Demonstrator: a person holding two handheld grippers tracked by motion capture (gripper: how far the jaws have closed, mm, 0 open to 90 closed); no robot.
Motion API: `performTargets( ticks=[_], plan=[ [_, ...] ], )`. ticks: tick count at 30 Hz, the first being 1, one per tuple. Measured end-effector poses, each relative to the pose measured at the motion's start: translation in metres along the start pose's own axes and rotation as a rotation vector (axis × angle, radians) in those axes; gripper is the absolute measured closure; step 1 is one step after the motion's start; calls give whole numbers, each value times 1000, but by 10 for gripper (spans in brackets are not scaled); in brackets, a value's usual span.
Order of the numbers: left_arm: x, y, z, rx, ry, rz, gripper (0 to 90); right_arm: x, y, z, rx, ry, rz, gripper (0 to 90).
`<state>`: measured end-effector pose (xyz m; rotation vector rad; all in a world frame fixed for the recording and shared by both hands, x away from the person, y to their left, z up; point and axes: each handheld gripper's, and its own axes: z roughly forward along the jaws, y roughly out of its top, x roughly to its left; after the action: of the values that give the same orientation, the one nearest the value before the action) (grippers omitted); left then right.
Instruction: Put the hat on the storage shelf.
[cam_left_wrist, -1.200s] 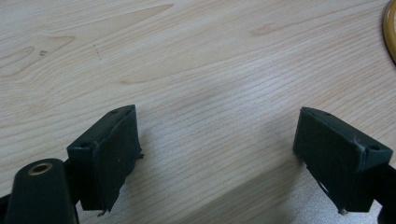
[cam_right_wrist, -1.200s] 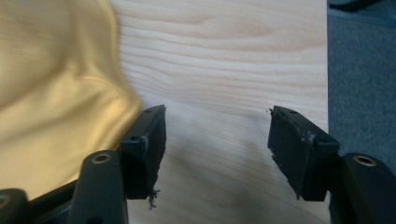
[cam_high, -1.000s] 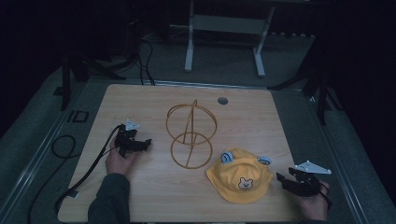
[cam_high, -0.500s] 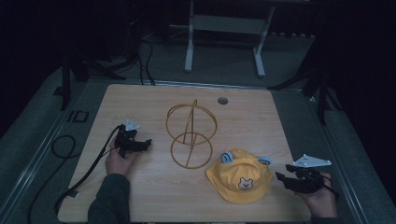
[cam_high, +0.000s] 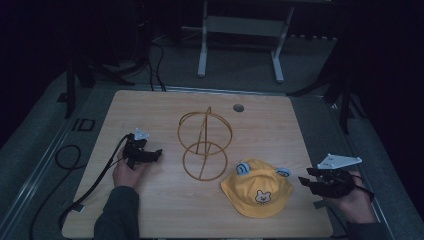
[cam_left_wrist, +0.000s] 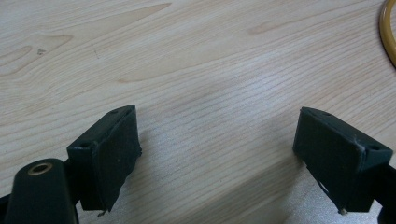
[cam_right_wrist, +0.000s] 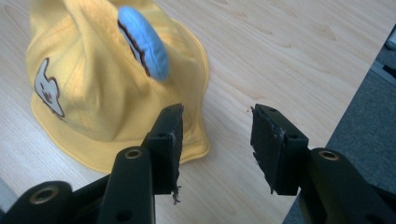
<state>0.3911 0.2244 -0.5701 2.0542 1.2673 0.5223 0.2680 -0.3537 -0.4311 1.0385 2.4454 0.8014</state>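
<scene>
A yellow bucket hat (cam_high: 257, 189) with a bear face and blue ears lies on the wooden table (cam_high: 280, 130), front right. In the right gripper view the hat (cam_right_wrist: 107, 79) is just ahead and left of my right gripper (cam_right_wrist: 215, 126). That gripper (cam_high: 305, 179) hovers over the table's right edge beside the hat. Its jaws have just been closing, stand partly open, and hold nothing. A gold wire stand (cam_high: 205, 145) rises mid-table. My left gripper (cam_high: 156, 153) rests left of it, open and empty (cam_left_wrist: 217, 144); the stand's ring (cam_left_wrist: 390, 28) shows at the far right.
A round grommet hole (cam_high: 238, 107) sits near the table's far edge. A black cable (cam_high: 65, 155) trails off the left side. A metal frame (cam_high: 240, 25) stands on the floor beyond the table. Grey floor (cam_right_wrist: 369, 126) drops away right of the right gripper.
My right gripper has lifted a little at the table's right edge and its jaws have narrowed. The left gripper, the hat and the wire stand have not moved.
</scene>
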Motion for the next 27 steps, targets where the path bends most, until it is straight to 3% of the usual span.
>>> performTargets(
  ticks=[13,27],
  plan=[
    [0,0,0,0,0,0,143,2,28,-10,13,21,-91,537],
    [0,0,0,0,0,0,143,16,57,-6,70,75,-201,511]
  ],
)
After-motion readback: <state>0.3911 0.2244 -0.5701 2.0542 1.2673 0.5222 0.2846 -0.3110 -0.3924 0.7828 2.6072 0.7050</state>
